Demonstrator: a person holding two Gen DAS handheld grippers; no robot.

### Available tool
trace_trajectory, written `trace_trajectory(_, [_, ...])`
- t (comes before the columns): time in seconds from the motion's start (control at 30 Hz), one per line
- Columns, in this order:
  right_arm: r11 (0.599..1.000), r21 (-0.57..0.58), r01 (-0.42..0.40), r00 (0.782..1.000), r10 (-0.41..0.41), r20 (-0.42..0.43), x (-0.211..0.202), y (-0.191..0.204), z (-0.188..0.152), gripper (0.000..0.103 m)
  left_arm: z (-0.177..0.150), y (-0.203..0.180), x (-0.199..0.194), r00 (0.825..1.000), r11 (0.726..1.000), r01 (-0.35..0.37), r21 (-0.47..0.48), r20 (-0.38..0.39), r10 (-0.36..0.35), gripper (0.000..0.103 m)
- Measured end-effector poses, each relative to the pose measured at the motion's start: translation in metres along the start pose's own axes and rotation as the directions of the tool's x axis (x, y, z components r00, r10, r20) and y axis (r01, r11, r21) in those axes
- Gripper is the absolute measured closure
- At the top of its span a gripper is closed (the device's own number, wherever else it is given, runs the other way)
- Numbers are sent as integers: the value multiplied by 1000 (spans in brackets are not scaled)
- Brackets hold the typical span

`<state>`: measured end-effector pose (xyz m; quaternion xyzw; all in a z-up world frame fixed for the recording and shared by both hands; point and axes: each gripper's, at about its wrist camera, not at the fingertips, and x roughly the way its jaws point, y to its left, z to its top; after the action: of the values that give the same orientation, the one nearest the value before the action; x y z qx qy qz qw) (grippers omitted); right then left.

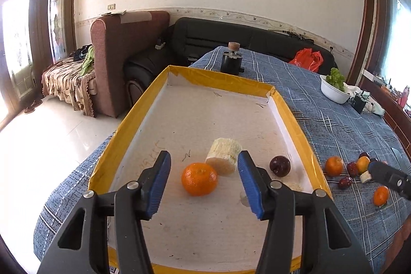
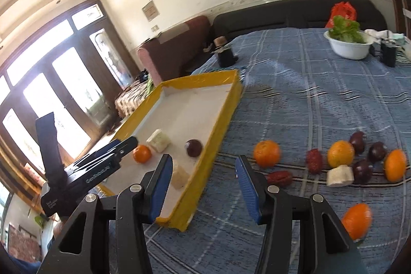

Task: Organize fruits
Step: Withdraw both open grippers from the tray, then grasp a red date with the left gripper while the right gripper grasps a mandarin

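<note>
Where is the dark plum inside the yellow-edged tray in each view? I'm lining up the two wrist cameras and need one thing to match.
Left wrist view: the dark plum lies low and right of centre, near the tray's right wall, right of the pale chunk.
Right wrist view: it sits left of centre, just inside the tray's near yellow wall.
Shared landmark: the white bowl of greens on the blue cloth.

Tangerine (image 1: 199,179) in tray (image 1: 295,120), plum (image 1: 279,166) to its right, bowl (image 1: 334,91) apparently behind
</note>
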<state>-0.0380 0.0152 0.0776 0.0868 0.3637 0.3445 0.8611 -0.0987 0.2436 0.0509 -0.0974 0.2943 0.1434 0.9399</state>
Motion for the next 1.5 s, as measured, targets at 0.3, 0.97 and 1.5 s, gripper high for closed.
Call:
trace_trajectory(0.3, [996,9,87,995,-87,43,-36,-35,4,47,0,-4,-1,1000,1000,-27,10,7,27,43])
trace_trajectory(0.97, [973,40,229,973,-229,-12,-77,-105,-11,47,2,-16,-8,999,999,-30,38,17,29,31])
trace_trajectory(1.5, [975,-14,220,955,-219,-202,-34,-111,-31,63,4,-134,-13,923,908,366,203,-202,-327,62])
